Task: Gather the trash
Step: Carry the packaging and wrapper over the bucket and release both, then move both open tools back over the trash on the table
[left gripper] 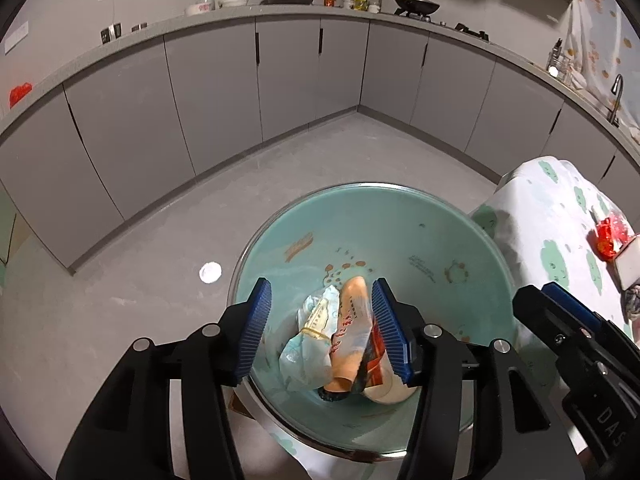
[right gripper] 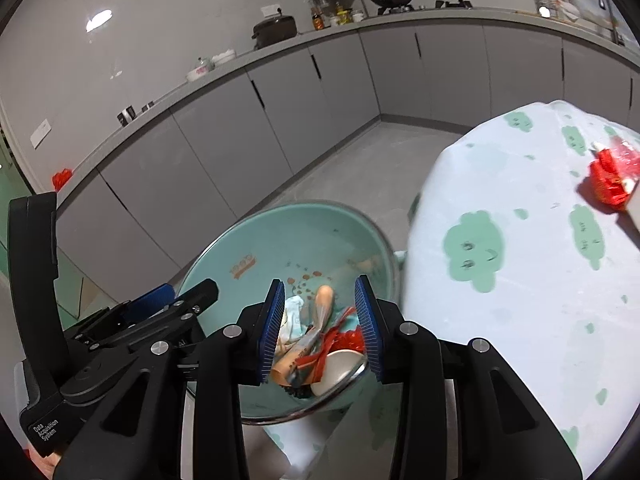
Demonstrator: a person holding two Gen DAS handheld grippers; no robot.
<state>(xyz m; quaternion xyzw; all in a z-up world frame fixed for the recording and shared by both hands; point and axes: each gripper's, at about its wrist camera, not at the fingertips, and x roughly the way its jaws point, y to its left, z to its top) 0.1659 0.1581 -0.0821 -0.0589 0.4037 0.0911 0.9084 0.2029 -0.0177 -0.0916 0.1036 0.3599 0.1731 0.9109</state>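
The bin [left gripper: 400, 220] below both pairs of jaws is lined in pale teal with small orange-brown prints. In it lie a peach-orange wrapper [left gripper: 352, 320], a pale blue-white one [left gripper: 308, 336] and red shreds [right gripper: 340, 340]. The gripper pads [left gripper: 256, 332] are ribbed blue on black. The tablecloth [right gripper: 500, 280] is white with green clouds.
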